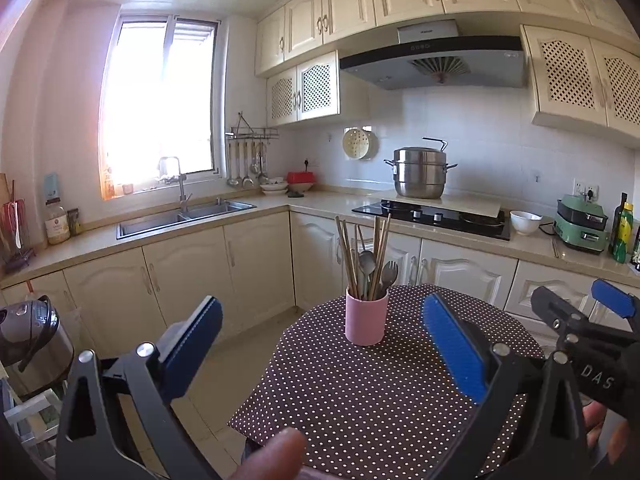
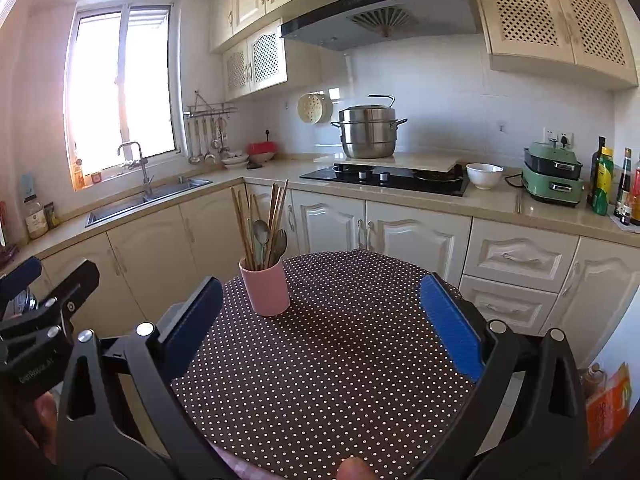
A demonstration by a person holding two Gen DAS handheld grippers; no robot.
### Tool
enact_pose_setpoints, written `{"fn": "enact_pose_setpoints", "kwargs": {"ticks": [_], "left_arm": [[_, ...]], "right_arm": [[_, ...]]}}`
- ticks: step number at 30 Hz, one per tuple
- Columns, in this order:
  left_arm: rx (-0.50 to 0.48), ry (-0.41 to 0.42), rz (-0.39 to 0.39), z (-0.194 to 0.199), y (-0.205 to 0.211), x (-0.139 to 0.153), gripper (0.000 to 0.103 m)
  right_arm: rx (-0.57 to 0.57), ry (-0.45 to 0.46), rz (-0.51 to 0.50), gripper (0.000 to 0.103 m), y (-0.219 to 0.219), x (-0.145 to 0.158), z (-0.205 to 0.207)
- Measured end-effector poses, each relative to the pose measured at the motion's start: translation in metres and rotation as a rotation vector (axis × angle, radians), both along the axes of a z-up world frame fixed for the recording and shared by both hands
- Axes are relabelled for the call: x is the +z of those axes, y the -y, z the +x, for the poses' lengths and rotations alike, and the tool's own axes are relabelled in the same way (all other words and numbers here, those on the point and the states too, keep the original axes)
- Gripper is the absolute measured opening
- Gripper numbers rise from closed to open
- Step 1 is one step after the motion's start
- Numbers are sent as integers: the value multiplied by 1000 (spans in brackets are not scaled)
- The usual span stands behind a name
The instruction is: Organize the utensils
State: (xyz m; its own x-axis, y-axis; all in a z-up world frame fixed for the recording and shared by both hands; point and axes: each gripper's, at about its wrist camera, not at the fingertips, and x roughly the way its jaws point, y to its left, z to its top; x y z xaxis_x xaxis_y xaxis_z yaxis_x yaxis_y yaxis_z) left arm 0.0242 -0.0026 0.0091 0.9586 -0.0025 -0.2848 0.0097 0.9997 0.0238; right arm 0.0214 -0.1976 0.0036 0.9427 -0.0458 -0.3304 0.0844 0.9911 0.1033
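A pink cup [image 1: 366,318] stands upright on the round table with the brown polka-dot cloth [image 1: 360,400]. It holds several wooden chopsticks [image 1: 346,256], a metal spoon [image 1: 366,262] and a metal fork [image 1: 389,272]. My left gripper [image 1: 320,344] is open and empty, held above the table's near side, short of the cup. My right gripper [image 2: 320,324] is open and empty; the cup [image 2: 266,286] sits ahead of it, near its left finger. The right gripper also shows at the right edge of the left wrist view [image 1: 580,312].
Kitchen counters wrap behind the table, with a sink [image 1: 184,218], a hob with a steel steamer pot [image 1: 420,174], a white bowl [image 1: 525,222] and a green appliance [image 1: 582,228]. A rice cooker [image 1: 32,332] stands low at the left. Bottles [image 2: 616,184] stand at the far right.
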Motion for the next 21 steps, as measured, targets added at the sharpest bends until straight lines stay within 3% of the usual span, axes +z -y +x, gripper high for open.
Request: {"fn": "enact_pose_setpoints", "kwargs": {"ticks": [21], "left_arm": [[32, 28, -25, -7, -8, 4, 99]], "right_arm": [[9, -8, 16, 97, -2, -2, 0]]}}
